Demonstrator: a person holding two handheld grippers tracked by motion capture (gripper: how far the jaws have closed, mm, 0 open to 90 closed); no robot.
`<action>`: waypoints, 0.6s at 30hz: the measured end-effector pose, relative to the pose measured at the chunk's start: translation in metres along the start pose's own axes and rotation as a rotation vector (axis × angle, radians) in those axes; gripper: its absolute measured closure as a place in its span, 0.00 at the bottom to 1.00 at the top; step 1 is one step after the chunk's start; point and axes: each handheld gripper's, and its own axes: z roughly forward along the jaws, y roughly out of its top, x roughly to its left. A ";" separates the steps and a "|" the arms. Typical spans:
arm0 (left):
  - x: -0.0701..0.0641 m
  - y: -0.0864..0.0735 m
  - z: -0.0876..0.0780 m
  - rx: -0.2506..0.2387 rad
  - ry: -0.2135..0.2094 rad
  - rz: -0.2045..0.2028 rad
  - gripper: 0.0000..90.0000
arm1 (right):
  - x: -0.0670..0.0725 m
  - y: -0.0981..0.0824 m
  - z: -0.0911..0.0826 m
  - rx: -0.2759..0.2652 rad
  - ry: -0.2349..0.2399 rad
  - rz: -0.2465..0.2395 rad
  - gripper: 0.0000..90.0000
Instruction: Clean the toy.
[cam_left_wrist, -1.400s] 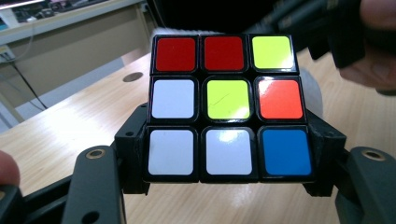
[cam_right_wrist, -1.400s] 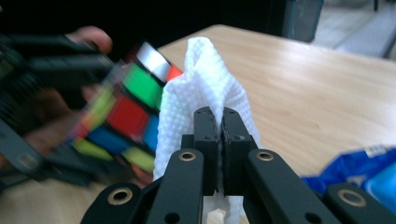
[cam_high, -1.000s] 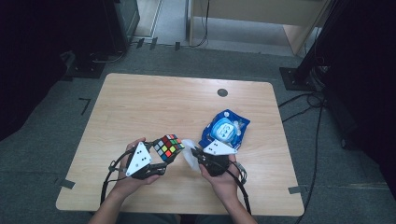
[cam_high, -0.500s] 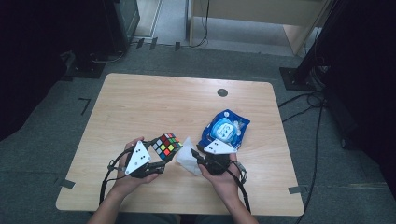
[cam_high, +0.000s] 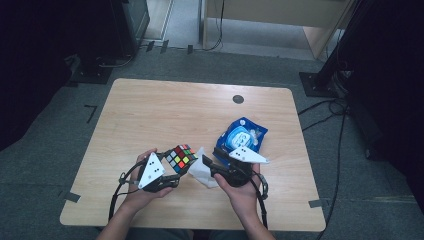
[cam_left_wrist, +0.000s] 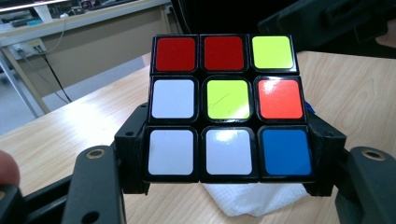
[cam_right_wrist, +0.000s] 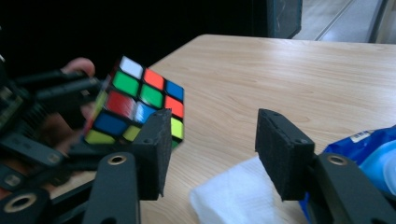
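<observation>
While the left gripper (cam_high: 172, 175) clamps the puzzle cube (cam_high: 181, 158) low in the high view, the right gripper (cam_high: 210, 162), its jaws just opened and empty, sits just right of the white wipe (cam_high: 202, 172) on the worktop (cam_high: 150, 110).

In the left gripper view, the cube (cam_left_wrist: 228, 107) hides most of the wipe (cam_left_wrist: 252, 198).

In the right gripper view, the wipe (cam_right_wrist: 231, 198) lies below the open jaws, cube (cam_right_wrist: 135, 100) at upper left, blue packet (cam_right_wrist: 373, 158) cut off right.
</observation>
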 end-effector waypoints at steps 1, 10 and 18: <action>-0.001 0.000 0.000 -0.001 -0.002 0.002 0.38 | 0.001 0.001 -0.001 -0.007 0.008 0.016 0.50; -0.011 0.000 0.005 -0.005 -0.001 0.009 0.38 | 0.002 0.001 0.001 -0.025 0.142 0.177 0.39; -0.019 0.000 0.008 -0.015 0.003 0.019 0.38 | 0.003 -0.003 0.008 0.006 0.192 0.273 0.30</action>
